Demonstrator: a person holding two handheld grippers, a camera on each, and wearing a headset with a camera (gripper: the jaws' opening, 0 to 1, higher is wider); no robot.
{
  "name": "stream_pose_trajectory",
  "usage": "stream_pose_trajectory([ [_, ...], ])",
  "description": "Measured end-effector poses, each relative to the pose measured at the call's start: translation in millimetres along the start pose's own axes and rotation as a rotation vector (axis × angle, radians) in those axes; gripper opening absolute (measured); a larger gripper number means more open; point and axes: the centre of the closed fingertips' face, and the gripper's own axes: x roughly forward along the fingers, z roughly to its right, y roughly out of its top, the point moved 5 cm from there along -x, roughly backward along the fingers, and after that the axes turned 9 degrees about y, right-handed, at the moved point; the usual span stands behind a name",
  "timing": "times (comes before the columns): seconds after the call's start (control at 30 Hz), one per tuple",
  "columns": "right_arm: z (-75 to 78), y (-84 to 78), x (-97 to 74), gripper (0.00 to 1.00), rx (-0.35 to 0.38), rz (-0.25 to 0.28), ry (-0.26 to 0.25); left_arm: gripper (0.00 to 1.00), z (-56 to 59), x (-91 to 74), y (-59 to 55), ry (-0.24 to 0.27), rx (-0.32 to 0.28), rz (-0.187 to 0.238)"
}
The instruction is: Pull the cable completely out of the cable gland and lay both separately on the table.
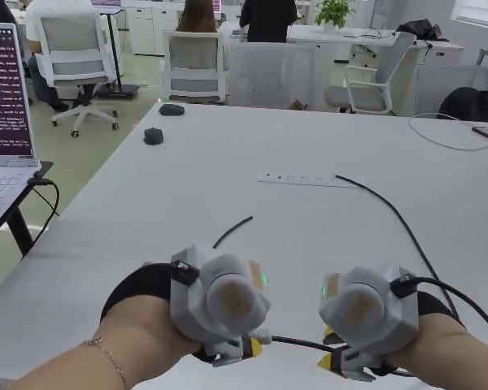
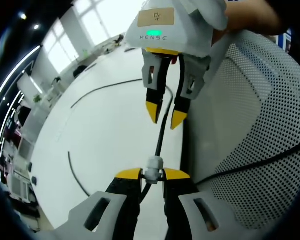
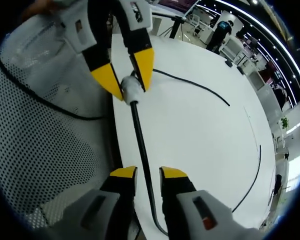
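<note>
Holding one gripper in each hand, a person works at the near edge of a white table (image 1: 228,187).

Left gripper (image 2: 152,175): its fingers are closed on the white cable gland (image 2: 153,167), pinching it from both sides between the yellow tips.

Cable (image 2: 162,132): black and thin, it leaves the gland and runs straight across to the right gripper (image 2: 165,115), which faces the left one from close by.

Right gripper: its fingers are slightly spread, and the cable passes through the gap between them. In the right gripper view the cable lies nearer one finger and a bright slit shows on its other side, so no pinch is evident. Past the fingertips the cable carries on toward the gripper's body.

Gland and cable are joined, the cable threaded through the gland. Both hang between the two grippers over the near edge of the table.

Other items on the table:
- A short loose wire (image 1: 232,231) lies ahead of the left gripper.
- A white power strip (image 1: 305,179) sits farther back, and its long black lead (image 1: 390,215) curves toward the right gripper's side.
- Two dark computer mice (image 1: 153,136) rest near the far left edge.

An open laptop (image 1: 4,106) stands off the table to the left. White perforated mesh (image 2: 250,115) lies just beside the table's edge in both gripper views. Office chairs (image 1: 193,65) stand beyond the table.
</note>
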Motion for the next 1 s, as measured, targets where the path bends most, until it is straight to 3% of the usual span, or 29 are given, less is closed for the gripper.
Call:
stream_pose_trajectory([
  [0.17,-5.7,22.4,-5.4,0.2,-0.031,0.137,0.029,0.17,1.5,-1.2,4.3,-0.005,0.01,0.025],
  [0.33,-6.3,20.6,-5.8,0.04,-0.04,0.126,0.029,0.17,2.9,-0.9,8.0,-0.011,0.016,0.043],
  [0.57,-5.4,19.7,-5.6,0.04,-0.018,0.133,0.027,0.16,2.8,0.0,8.2,-0.013,-0.003,0.041],
  [0.8,-2.0,10.1,-4.6,0.04,-0.004,0.077,0.004,0.16,0.9,-0.4,4.0,0.002,-0.004,0.017],
  [1.0,4.7,-9.8,-2.9,0.04,0.026,-0.042,-0.037,0.16,0.2,-0.9,2.4,0.005,-0.004,0.01],
])
